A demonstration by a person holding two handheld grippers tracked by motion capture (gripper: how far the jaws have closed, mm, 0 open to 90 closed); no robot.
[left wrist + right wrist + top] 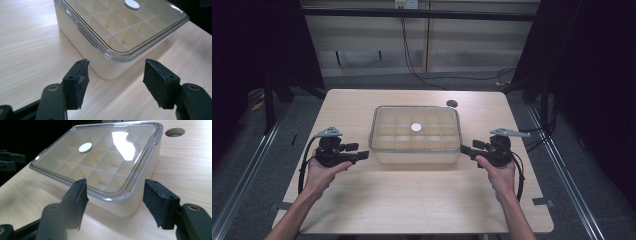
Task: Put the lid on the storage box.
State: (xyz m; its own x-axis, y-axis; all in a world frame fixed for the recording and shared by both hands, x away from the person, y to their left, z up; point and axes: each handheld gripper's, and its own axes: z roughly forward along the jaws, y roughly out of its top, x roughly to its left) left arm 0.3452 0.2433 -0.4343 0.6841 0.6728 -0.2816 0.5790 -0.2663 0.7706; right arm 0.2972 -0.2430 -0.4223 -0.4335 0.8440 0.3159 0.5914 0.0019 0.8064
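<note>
A cream box (415, 150) with a clear lid (432, 125) sits mid-table; a grid of compartments shows through the lid, and a white round disc (415, 127) lies at the lid's centre. My left gripper (363, 156) is held open just off the box's near left corner (110, 72), which lies between its jaws a little ahead. On the other side, my right gripper (464, 149) is open at the near right corner (125, 208). Nothing is held. The lid (130, 22) and disc (131, 4) show in the left gripper view, the lid (100, 157) and disc (85, 147) in the right gripper view.
The wooden table (412, 200) has bare room in front of the box and at both sides. A round cable hole (452, 103) lies behind the box at the right. Dark curtains and metal floor rails flank the table.
</note>
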